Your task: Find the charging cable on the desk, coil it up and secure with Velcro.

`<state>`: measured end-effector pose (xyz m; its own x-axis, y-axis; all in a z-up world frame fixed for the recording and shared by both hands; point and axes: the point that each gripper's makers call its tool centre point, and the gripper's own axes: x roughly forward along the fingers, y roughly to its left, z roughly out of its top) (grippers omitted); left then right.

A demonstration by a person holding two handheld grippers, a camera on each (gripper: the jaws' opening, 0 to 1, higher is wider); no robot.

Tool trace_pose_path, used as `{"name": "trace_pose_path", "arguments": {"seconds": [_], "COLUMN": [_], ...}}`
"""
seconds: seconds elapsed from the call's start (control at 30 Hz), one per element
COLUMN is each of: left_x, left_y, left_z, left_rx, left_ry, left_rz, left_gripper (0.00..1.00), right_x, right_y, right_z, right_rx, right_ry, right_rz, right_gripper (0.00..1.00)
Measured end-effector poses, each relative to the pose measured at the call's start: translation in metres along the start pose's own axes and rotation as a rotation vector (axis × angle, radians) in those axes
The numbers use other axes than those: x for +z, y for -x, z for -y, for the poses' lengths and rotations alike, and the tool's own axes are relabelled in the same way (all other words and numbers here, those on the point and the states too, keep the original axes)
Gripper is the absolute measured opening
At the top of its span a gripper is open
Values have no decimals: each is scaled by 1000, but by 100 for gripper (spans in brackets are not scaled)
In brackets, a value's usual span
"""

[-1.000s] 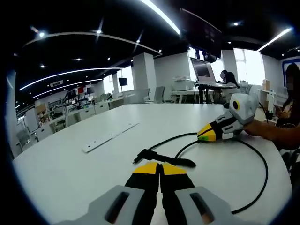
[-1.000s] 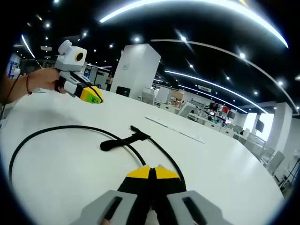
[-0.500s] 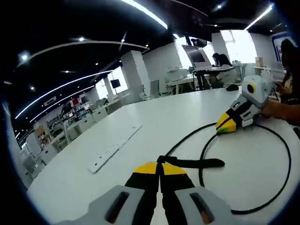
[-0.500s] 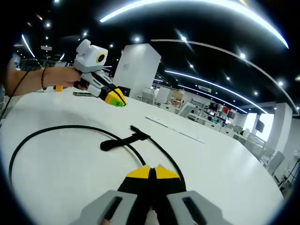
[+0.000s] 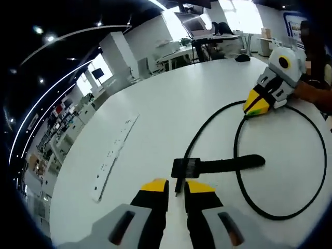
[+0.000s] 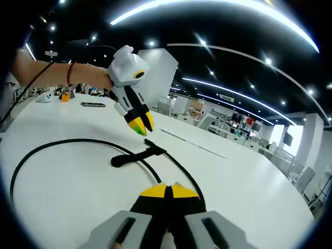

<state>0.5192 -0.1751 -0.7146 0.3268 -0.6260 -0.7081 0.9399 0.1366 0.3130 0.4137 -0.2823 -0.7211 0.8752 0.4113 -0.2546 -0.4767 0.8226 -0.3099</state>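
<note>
Black cable (image 5: 244,155) lies in a wide loop on the white table (image 5: 171,98), filling the right half of the left gripper view. Its free end, with the flat Velcro strap (image 5: 218,165) lying crosswise, sits at the lower centre of that view, just ahead of the left hand-held gripper (image 5: 176,188). The strap's long axis runs left to right across the frame, while the cable's tip points back between the yellow jaw tips.

That left hand-held gripper is the nearer one to the strap end. Its jaws stand slightly apart, with the cable tip at the gap, and I cannot tell whether they touch it yet.

Over in the right gripper view, the right hand-held gripper (image 6: 167,191) sits at the bottom centre with its jaws pressed together, and the cable runs down to them; it looks pinched there. In the same view the left hand-held gripper (image 6: 141,127) points steeply down at the strap (image 6: 136,155) from the upper middle.

A long white power strip (image 5: 112,157) lies to the left, well apart from the loop.
</note>
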Motion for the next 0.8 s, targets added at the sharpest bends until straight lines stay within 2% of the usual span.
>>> {"name": "trace_pose_path", "arguments": {"seconds": [0.07,0.13,0.17,0.23,0.4,0.53,0.67,0.8], "left_x": [0,1,-2,-7,-11,-9,-11,-11], "left_y": [-4,-8,-11,-17,-23,-25,-26,-27], "left_z": [-2,-1,3,3,3,4,6,7], "left_rx": [-11,-51,-84,-107,-134,-171,-234,-270], "left_ry": [1,17,12,10,5,32,80,76], "left_rz": [-18,-38,-73,-126,-170,-201,-262,-301], "left_gripper": [16,17,17,17,17,16,15,15], "right_x": [0,0,0,0,0,0,0,0], "right_y": [0,0,0,0,0,0,0,0], "right_z": [0,0,0,0,0,1,1,1], "right_rx": [0,0,1,2,2,3,4,3], "right_ry": [0,0,-1,-3,-4,-4,-5,-4], "right_rz": [0,0,1,1,2,2,2,2], "right_gripper": [3,3,3,3,3,3,3,3]}}
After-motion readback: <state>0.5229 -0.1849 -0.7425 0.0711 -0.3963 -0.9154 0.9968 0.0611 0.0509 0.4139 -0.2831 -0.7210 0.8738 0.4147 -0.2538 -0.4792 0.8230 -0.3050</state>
